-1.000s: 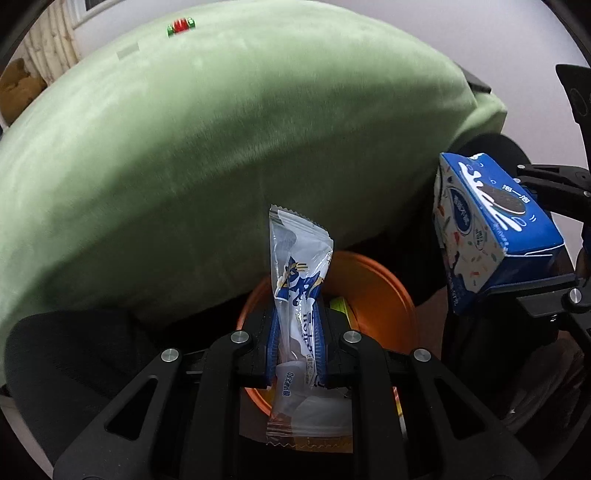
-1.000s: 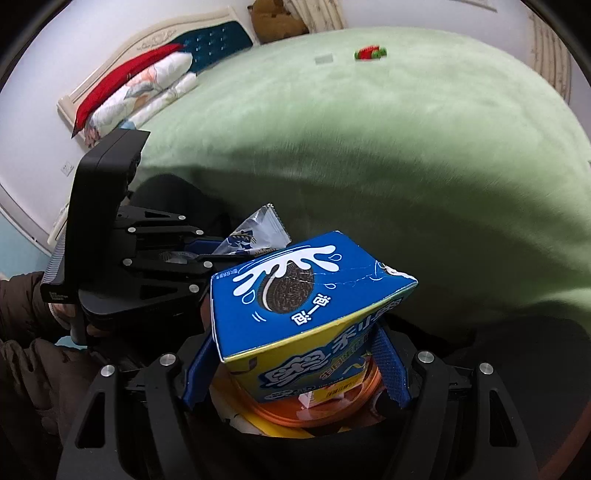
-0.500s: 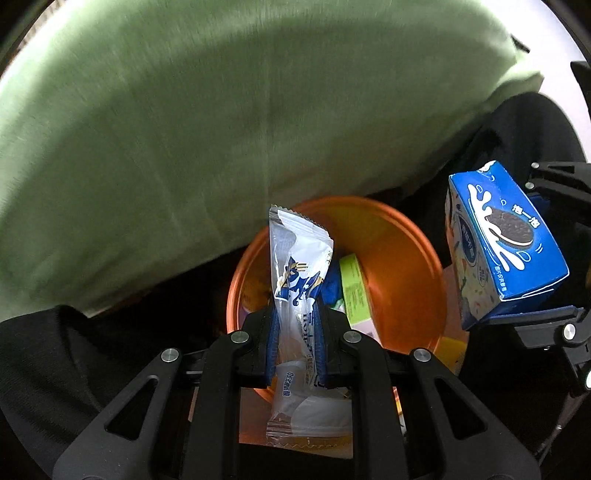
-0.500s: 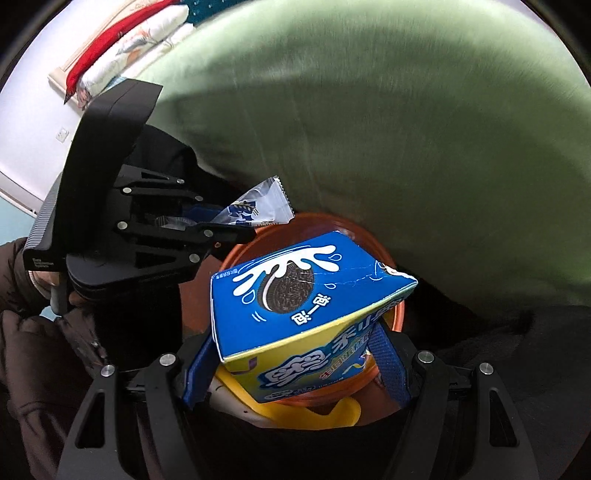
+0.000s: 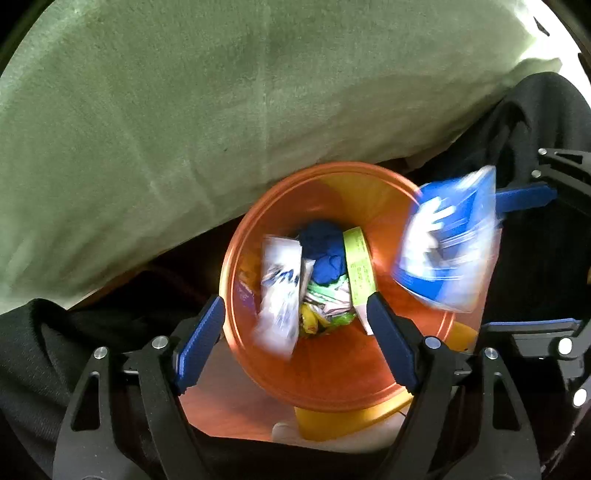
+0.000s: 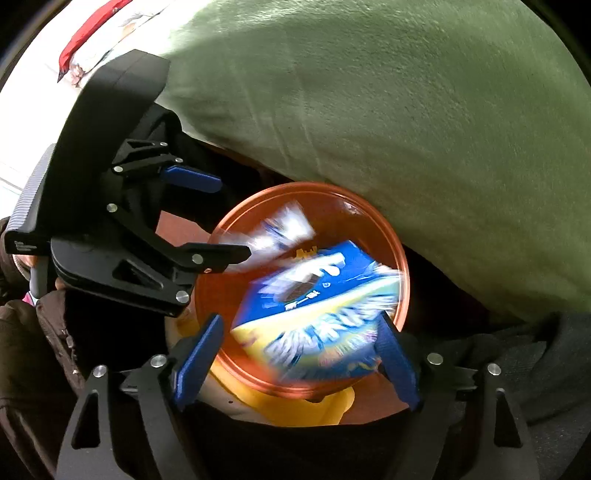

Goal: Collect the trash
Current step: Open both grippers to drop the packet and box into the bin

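Both claws are over the bin and both are letting go. Nearest in the left wrist view, the left gripper (image 5: pixel 295 336) has its blue pads spread wide and its jaws are opening; nothing is pressed between them. Just past the pads, the white and blue wrapper (image 5: pixel 279 295) is a blur inside the orange bin (image 5: pixel 332 380), free of both pads, lying against the trash already in there: a dark blue wad (image 5: pixel 323 254), a pale green slip (image 5: pixel 360 266) and some yellow and green scraps at the bottom. A yellow piece (image 5: pixel 332 421) pokes out under the bin's near rim.

In the right wrist view, the right gripper (image 6: pixel 295 347) is opening too, pads apart. The blue cookie box (image 6: pixel 314 314) sits tilted between them, smeared with motion, over the bin's mouth; whether the far pad is touching its corner I cannot tell, but the near pad stands clear of it. From the left camera the same box shows at the bin's right rim, blurred, with one blue pad of the right gripper just behind it.

Farther out, dark clothing (image 5: pixel 535 129) on either side, a brown sleeve (image 6: pixel 22 350) at the left gripper's handle. Beyond the bin, a big green plush blanket (image 5: pixel 221 110) fills the background, with a red-edged pillow (image 6: pixel 88 33) at the far corner
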